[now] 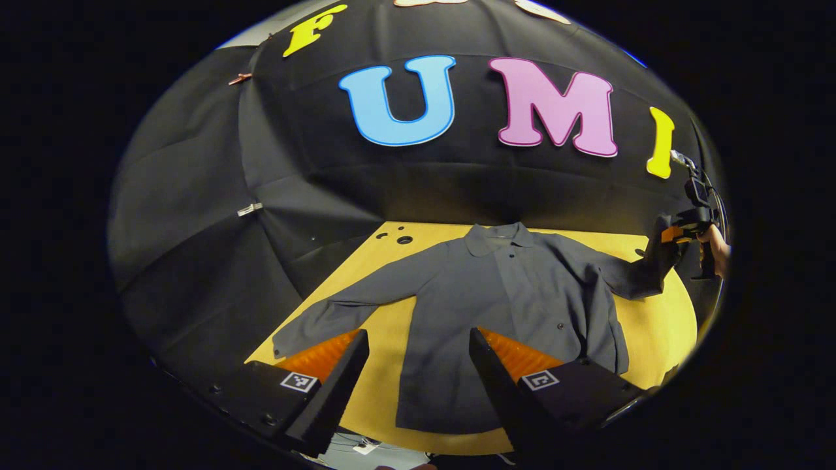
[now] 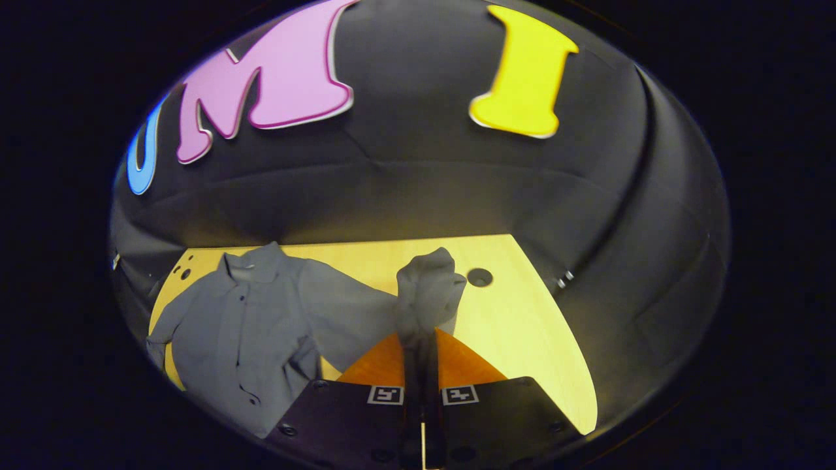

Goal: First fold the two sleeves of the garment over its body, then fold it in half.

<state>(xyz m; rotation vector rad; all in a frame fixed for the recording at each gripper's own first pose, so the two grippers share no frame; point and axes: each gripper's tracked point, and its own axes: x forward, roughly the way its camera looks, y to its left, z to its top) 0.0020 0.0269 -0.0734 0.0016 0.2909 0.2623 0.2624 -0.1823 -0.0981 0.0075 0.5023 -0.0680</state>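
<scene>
Jaws on my left gripper [image 1: 418, 365] stand wide apart with nothing between them, hovering over the hem end of the garment [image 1: 503, 307], which lies flat and face up on the worktop [image 1: 659, 326], collar toward the far wall. I judge it waits there because the sleeve nearest it [image 1: 339, 310] is the next one to fold; that sleeve lies stretched out to the worktop edge, untouched. My right gripper [image 2: 421, 343] has its jaws pressed together on the cuff [image 2: 428, 281] of the other sleeve, which stands bunched above the fingers, lifted off the wood so it can be carried over the body. In the left gripper view I see that same gripper far off at the worktop's side, a hand [image 1: 715, 248] behind it, sleeve hanging from it. Round holes [image 2: 480, 277] in the worktop sit just past the lifted cuff, no obstacle. Nothing lies across the shirt front, path looks free
</scene>
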